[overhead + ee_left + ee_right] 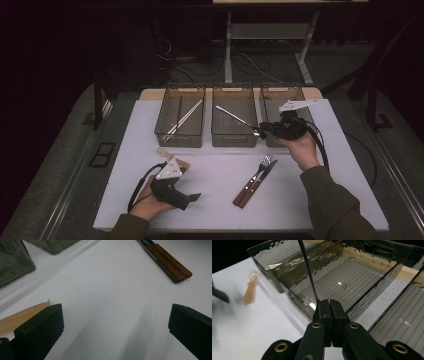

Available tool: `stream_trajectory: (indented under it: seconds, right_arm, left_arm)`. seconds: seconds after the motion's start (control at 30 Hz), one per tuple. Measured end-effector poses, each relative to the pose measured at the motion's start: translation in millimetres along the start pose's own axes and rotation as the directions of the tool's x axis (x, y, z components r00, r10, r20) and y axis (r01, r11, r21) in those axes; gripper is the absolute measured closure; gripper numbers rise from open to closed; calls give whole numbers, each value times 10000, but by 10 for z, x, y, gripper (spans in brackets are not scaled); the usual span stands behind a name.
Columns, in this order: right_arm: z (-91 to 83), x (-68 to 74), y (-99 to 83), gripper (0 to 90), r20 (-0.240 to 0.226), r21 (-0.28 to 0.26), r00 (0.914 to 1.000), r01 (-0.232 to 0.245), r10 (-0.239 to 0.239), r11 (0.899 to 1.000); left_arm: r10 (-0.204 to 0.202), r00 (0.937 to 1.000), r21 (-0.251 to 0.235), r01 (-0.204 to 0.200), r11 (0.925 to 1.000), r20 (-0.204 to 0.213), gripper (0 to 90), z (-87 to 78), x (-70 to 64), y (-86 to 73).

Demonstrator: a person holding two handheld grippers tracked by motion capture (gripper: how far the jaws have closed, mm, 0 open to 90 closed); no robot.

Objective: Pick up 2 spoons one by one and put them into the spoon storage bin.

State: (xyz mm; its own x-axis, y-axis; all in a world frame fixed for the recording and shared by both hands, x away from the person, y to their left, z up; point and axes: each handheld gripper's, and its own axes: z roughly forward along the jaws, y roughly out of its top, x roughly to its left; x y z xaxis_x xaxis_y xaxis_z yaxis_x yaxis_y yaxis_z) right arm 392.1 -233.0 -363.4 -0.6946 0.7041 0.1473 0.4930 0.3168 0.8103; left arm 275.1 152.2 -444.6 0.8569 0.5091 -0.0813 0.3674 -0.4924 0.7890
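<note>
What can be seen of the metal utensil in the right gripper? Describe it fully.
The metal utensil is slim, shiny and silver-looking, with a long thin handle. The right gripper is shut on one end, jaws pressed together around it. It slants up and leftward over the middle bin. The gripped end is hidden, so its type is unclear. Whether it touches the bin cannot be told.

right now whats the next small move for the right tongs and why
Probably lower the metal utensil a little and open. The right tongs are shut on its end, and its length already reaches over the middle bin, so it should drop inside.
</note>
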Motion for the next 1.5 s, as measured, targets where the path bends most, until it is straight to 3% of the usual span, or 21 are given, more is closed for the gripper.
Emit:
stream_trajectory:
  seconds: [0.1,0.23,0.43,0.6,0.73,1.0,1.07,1.23,1.4,1.5]
  right_arm:
    - [79,-46,42,892,359,73,9993,-132,129,9999]
    - [204,-108,67,892,525,13,9976,-449,448,9990]
    - [350,-130,100,886,788,137,9953,-570,557,9983]
    - [403,-118,87,800,756,92,9959,-505,497,9987]
    - [359,-106,83,746,726,-41,9961,-492,494,9988]
    - [193,-78,-26,540,227,-237,9972,-712,718,9972]
    - [158,-55,-70,463,207,-171,9980,-586,590,9981]
    - [53,-8,-228,374,3,96,9993,-382,382,9992]
    - [-53,56,-429,266,-188,-69,9997,-156,155,9999]
    - [-104,110,-537,181,2,-130,9999,102,-102,9999]
  left_arm:
    - [-4,10000,1,4,10000,21,0,3,1,0]
    - [22,10000,20,-22,10000,41,0,5,-1,1]
    - [39,9999,28,-40,10000,97,0,11,-7,2]
    - [62,9999,-1,-62,10000,121,0,9,-6,2]
    - [76,9999,11,-77,10000,120,0,10,-8,3]
    - [72,9999,73,-73,9999,110,0,15,-6,1]
    - [61,9999,49,-61,10000,104,0,12,-10,2]
    - [5,10000,57,-5,10000,93,0,12,-3,-3]
    - [7,9999,55,-8,10000,121,0,20,1,-2]
    - [6,9999,33,-7,10000,132,0,19,0,1]
